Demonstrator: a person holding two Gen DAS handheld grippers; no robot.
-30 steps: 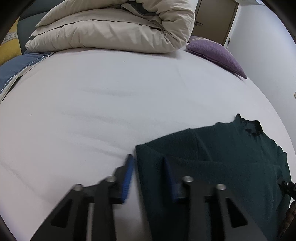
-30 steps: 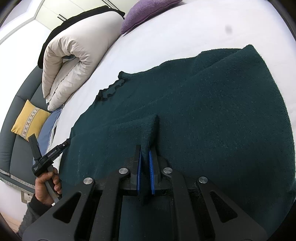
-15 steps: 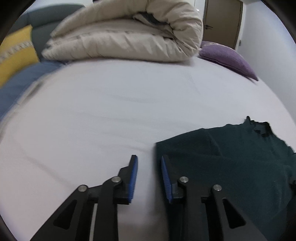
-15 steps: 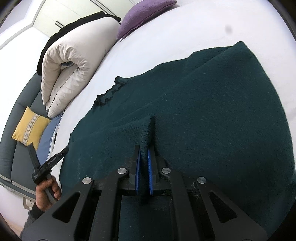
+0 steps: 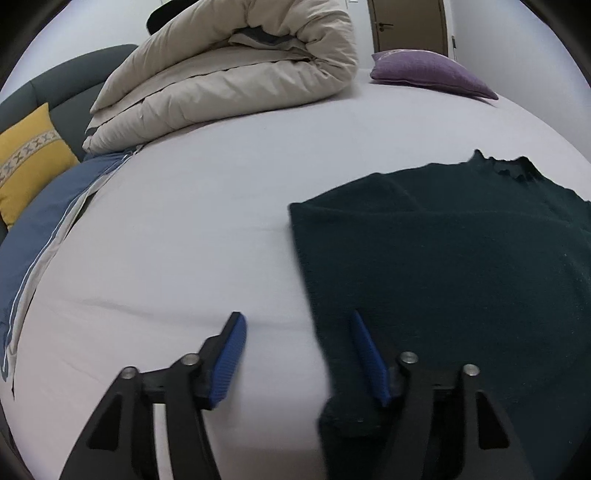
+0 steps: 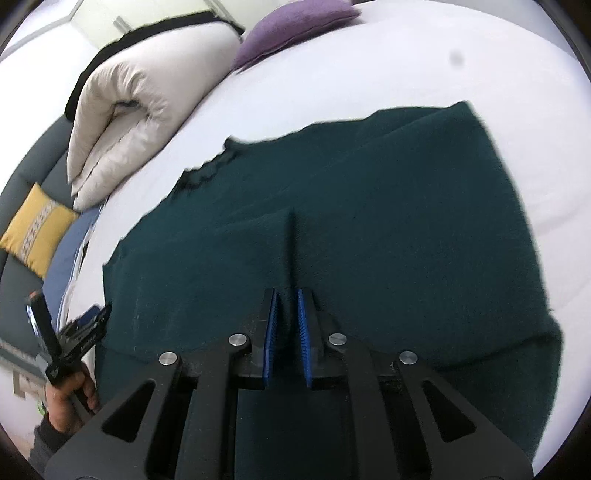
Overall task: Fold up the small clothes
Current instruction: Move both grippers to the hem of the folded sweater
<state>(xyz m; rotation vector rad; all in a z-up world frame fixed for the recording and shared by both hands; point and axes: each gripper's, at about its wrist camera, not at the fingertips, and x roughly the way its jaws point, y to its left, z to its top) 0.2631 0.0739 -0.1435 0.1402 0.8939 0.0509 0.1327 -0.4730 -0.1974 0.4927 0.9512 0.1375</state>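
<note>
My right gripper (image 6: 287, 325) pinches a raised fold of the dark green sweater (image 6: 388, 221), which lies spread just beside the rolled duvet (image 6: 140, 110).

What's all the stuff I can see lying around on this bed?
Sweater: one, dark green, flat on the sheet.
Bed sheet: one, white.
Duvet: one, cream, rolled at the far end.
Cushion: one, purple, beside the duvet.
Cushion: one, yellow, on the grey sofa.
Blue cloth: one, at the bed's edge.
Door: one, brown, behind.
Left claw: open, straddling the sweater's edge.
Right claw: shut on a sweater fold.
Hand: one, holding the left claw.
</note>
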